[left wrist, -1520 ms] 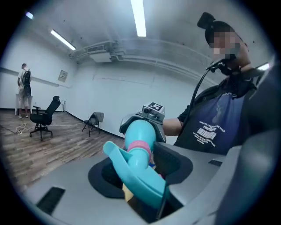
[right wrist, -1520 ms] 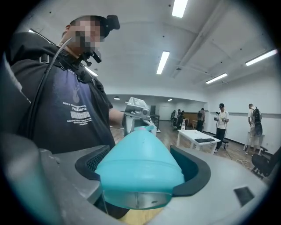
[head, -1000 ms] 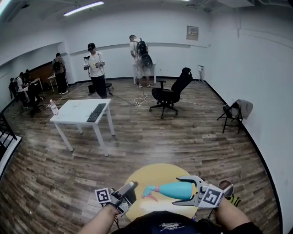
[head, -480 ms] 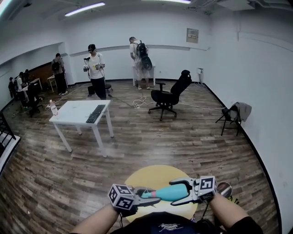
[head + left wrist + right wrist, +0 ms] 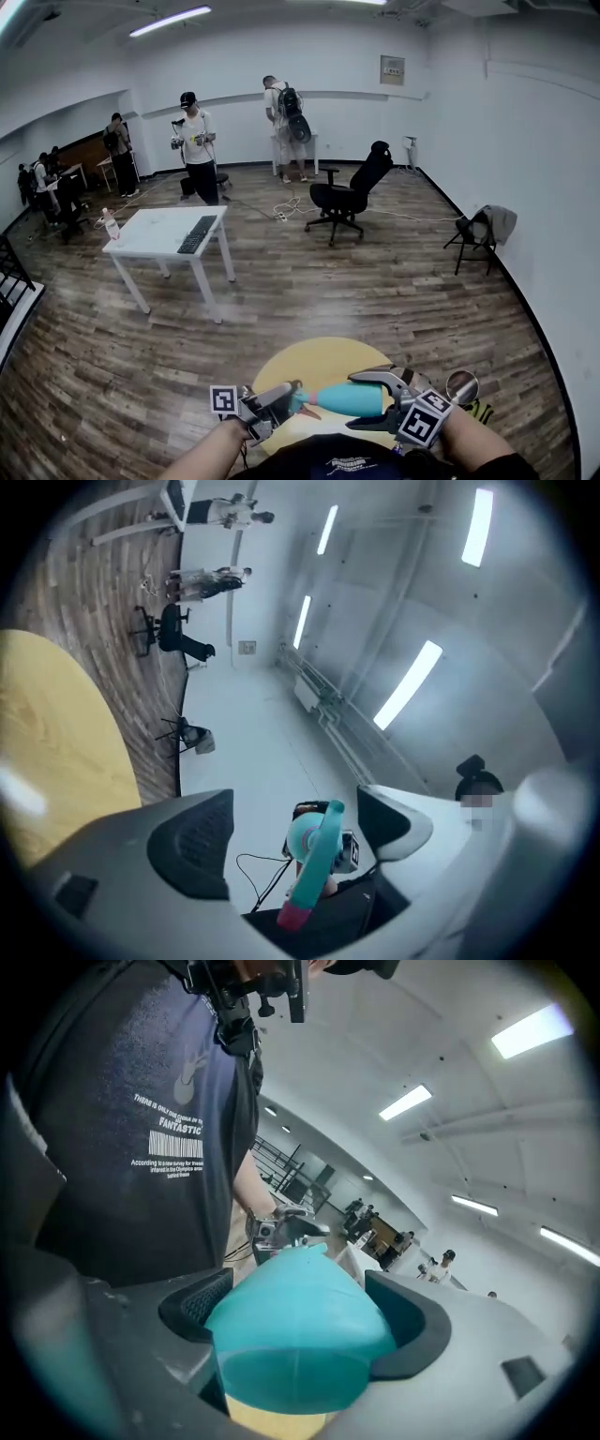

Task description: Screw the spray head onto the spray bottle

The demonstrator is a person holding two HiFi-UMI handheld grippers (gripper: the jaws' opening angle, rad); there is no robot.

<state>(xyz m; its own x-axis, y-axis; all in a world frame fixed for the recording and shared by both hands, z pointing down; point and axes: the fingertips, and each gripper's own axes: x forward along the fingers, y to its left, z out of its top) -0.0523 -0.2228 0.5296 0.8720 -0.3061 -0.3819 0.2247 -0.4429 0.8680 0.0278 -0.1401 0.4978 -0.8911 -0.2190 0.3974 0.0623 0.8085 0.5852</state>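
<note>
My right gripper (image 5: pixel 364 401) is shut on a teal spray bottle (image 5: pixel 352 398), held on its side over the round yellow table (image 5: pixel 319 358). In the right gripper view the bottle's body (image 5: pixel 300 1335) fills the space between both pads. A teal spray head with a pink trigger (image 5: pixel 302 403) sits at the bottle's neck end, pointing left. My left gripper (image 5: pixel 284 396) is just left of the head. Its jaws have just been opening. In the left gripper view the spray head (image 5: pixel 314 864) shows between the wide jaws of the left gripper (image 5: pixel 295 829), with neither pad touching it.
A white table with a keyboard (image 5: pixel 164 230) stands at the left. A black office chair (image 5: pixel 349 192) is mid-room and a folding chair with cloth (image 5: pixel 480 230) is by the right wall. Several people (image 5: pixel 195 141) stand along the far wall.
Half a second ago the left gripper was closed in at the spray head; now its jaws are wide and it has drawn back a little to the left. The right gripper has rolled with the bottle.
</note>
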